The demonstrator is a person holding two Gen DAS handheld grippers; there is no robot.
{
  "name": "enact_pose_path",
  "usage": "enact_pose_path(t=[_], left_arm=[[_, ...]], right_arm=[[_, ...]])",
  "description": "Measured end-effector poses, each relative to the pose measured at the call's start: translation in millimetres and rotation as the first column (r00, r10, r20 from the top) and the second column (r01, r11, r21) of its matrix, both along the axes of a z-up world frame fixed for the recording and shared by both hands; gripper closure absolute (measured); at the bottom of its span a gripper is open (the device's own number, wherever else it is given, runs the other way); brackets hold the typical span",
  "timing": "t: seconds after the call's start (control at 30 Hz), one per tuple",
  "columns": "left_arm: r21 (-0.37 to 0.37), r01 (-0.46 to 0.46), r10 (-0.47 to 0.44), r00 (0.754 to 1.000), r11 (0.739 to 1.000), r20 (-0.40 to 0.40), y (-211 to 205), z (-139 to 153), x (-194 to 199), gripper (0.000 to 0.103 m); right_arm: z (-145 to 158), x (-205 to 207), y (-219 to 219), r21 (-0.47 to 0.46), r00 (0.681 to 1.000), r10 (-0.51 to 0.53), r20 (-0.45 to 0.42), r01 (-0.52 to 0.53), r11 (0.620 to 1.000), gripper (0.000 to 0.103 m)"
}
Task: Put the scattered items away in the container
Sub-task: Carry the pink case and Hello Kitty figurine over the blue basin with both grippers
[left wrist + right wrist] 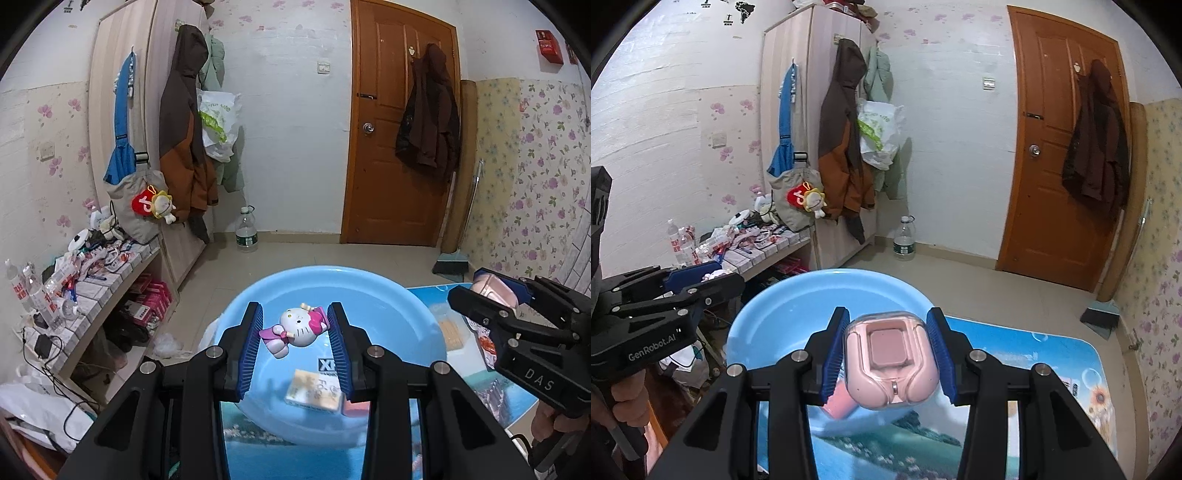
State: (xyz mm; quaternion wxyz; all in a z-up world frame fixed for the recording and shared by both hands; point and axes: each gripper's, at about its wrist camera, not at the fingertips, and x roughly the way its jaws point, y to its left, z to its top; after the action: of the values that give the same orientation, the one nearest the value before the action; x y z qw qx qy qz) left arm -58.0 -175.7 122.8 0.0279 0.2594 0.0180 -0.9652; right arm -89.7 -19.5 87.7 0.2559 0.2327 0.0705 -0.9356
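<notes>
A light blue basin (388, 295) sits on a table with a printed blue cover. My left gripper (295, 326) holds a Hello Kitty figure (295, 326) between its blue pads, above the basin. A yellow box (314, 391) and a pink item (356, 408) lie inside the basin. My right gripper (891, 354) is shut on a pink earbud case (891, 365) with a clear lid, held over the near rim of the basin (768, 314). The right gripper also shows at the right edge of the left wrist view (495, 295).
A snack packet (452, 330) and a red-printed packet (484, 341) lie on the table cover (1052, 369) right of the basin. A cluttered shelf (92, 273) stands at the left. A water bottle (246, 230), broom and dustpan (452, 258) stand on the floor beyond.
</notes>
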Motion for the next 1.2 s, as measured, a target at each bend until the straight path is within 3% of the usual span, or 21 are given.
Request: enact_pose_path(t=[0.87, 1.2], left_arm=[[0.017, -0.024, 0.022, 0.997, 1.000, 0.076, -19, -31, -36, 0.069], [0.001, -0.016, 0.016, 0.993, 1.000, 0.119, -14, -50, -50, 0.069]], right_arm=[[-43, -52, -38, 0.015, 0.995, 0.035, 0.094, -0.036, 0.999, 0.058], [-54, -62, -40, 0.038, 0.995, 0.021, 0.093, -0.024, 0.999, 0.058]])
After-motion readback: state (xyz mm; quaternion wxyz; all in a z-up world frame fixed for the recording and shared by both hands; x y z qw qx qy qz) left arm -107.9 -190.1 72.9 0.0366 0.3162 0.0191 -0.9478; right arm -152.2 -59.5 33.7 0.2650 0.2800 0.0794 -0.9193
